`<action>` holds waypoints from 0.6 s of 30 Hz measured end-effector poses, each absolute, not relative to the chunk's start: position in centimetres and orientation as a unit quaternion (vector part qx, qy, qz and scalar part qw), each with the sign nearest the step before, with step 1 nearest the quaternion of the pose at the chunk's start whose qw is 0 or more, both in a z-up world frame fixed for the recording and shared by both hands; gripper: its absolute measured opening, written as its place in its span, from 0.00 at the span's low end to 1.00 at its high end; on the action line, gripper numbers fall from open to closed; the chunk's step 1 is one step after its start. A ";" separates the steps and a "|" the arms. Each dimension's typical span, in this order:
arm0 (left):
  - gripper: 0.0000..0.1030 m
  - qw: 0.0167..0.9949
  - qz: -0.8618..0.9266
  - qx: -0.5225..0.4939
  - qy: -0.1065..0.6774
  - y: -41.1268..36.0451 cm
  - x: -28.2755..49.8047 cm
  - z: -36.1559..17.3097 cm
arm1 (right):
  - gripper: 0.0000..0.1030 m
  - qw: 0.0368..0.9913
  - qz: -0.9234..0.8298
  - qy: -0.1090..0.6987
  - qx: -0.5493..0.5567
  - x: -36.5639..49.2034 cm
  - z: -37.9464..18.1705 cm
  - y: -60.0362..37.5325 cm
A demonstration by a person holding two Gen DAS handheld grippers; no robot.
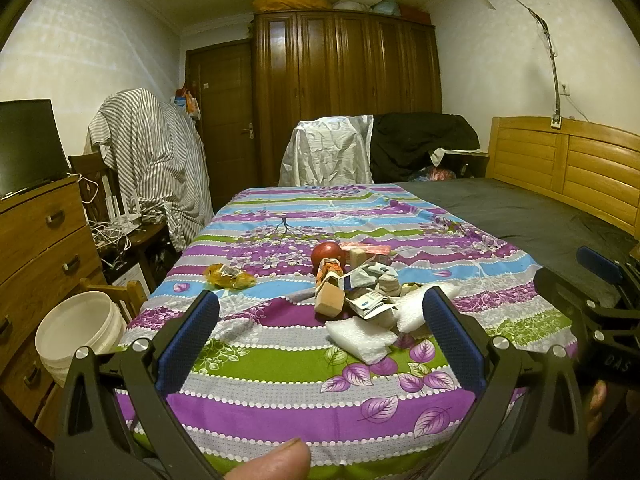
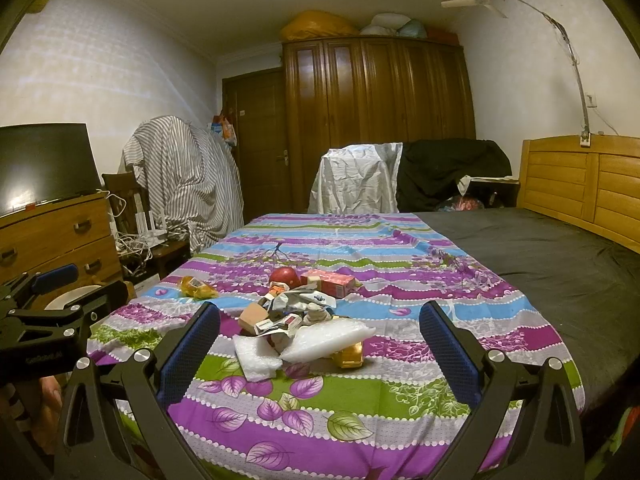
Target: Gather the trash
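A heap of trash lies on the striped purple cloth (image 1: pixel 280 360) on the bed: white foam pieces (image 1: pixel 358 338) (image 2: pixel 328 340), crumpled wrappers (image 1: pixel 370 300) (image 2: pixel 280 320), a tan block (image 1: pixel 330 300) (image 2: pixel 252 316), a red box (image 2: pixel 332 282), a red apple (image 1: pixel 326 252) (image 2: pixel 284 276), a yellow wrapper (image 1: pixel 230 276) (image 2: pixel 198 288) off to the left, and a small gold item (image 2: pixel 350 356). My left gripper (image 1: pixel 320 312) is open and empty, just short of the heap. My right gripper (image 2: pixel 320 320) is open and empty, also short of it.
A white bucket (image 1: pixel 78 332) stands on the floor left of the bed, beside a wooden dresser (image 1: pixel 36 240). A wooden headboard (image 2: pixel 580 188) runs along the right. A wardrobe (image 1: pixel 344 92) and covered chairs stand beyond the bed's far end.
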State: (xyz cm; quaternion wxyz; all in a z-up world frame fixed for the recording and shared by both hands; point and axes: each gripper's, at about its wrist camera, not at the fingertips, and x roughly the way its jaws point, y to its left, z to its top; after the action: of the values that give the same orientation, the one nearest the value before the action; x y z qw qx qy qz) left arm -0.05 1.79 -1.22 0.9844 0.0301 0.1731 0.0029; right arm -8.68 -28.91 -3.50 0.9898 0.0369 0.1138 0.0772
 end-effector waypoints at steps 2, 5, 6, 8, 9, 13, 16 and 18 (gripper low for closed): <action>0.95 0.984 0.003 0.030 0.174 2.0 -0.2 -1.3 | 0.96 0.990 0.077 0.114 0.037 -8.6 -3.5 -29.0; 0.95 0.984 0.003 0.030 0.176 2.3 -0.3 -1.4 | 0.96 0.989 0.078 0.116 0.037 -8.6 -3.6 -28.7; 0.95 0.984 0.004 0.030 0.176 2.2 -0.2 -1.4 | 0.96 0.989 0.078 0.117 0.037 -8.6 -3.7 -28.6; 0.95 0.983 0.003 0.029 0.179 2.3 -0.1 -1.5 | 0.96 0.989 0.080 0.120 0.037 -8.4 -3.8 -28.5; 0.95 0.983 0.004 0.028 0.182 2.4 0.0 -1.5 | 0.96 0.988 0.082 0.123 0.036 -8.3 -3.8 -28.5; 0.95 0.976 0.003 0.024 0.214 3.4 2.1 -2.5 | 0.96 0.985 0.084 0.143 0.039 -7.2 -4.4 -29.2; 0.95 0.957 -0.012 0.008 0.288 4.8 6.0 -5.1 | 0.96 0.983 0.079 0.161 0.041 -6.1 -5.3 -29.8; 0.95 0.935 -0.023 0.001 0.353 5.3 9.1 -8.0 | 0.96 0.981 0.076 0.173 0.045 -5.4 -5.9 -30.2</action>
State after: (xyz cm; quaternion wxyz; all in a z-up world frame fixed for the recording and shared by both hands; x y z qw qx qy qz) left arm 9.12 5.29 -7.96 0.9355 0.0012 0.3526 -0.0235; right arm -5.39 -30.25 -5.90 0.9809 0.0451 0.1731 0.0758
